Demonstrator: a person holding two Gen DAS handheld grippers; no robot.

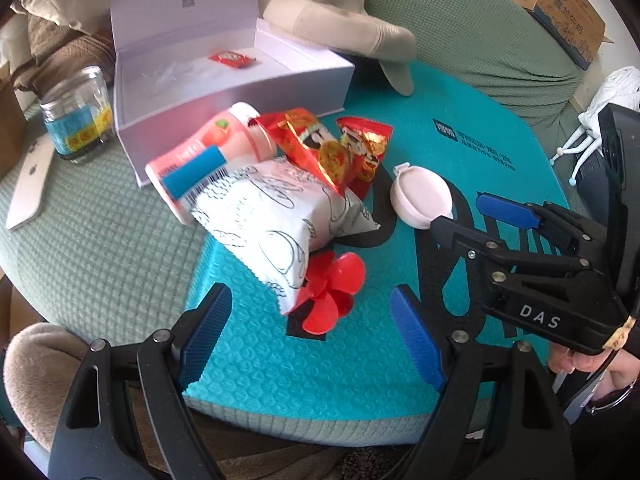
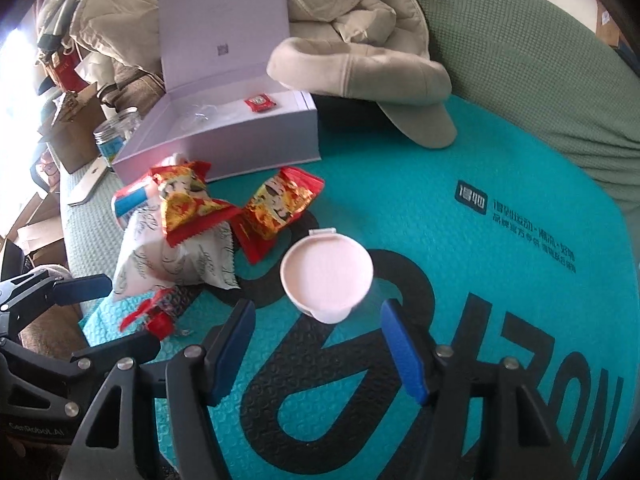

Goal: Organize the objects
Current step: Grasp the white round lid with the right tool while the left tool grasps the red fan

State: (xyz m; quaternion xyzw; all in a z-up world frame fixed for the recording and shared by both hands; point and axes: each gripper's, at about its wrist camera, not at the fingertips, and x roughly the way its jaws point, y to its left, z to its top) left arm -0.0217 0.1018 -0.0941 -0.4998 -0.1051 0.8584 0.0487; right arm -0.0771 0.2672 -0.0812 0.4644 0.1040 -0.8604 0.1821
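A pile lies on a teal bubble mailer (image 1: 440,140): a pink bottle (image 1: 208,156), two red-gold snack packets (image 1: 316,148), a white script-printed packet (image 1: 276,224) and a red flower-shaped plastic piece (image 1: 332,292). My left gripper (image 1: 310,300) hangs open over the red piece, its pads touching nothing. A round pink case (image 2: 326,276) lies just ahead of my open right gripper (image 2: 318,308), which holds nothing. Behind the pile stands an open white box (image 2: 224,140) holding one red sachet (image 2: 261,103). The right gripper (image 1: 460,216) also shows beside the pink case (image 1: 420,196).
A beige cap (image 1: 352,32) lies behind the box on the green quilted cover (image 1: 100,240). A glass jar (image 1: 76,116) and a white strip (image 1: 32,184) sit left of the box. A cardboard box (image 1: 560,4) is at far right. A small red wrapper (image 2: 156,316) lies near the white packet.
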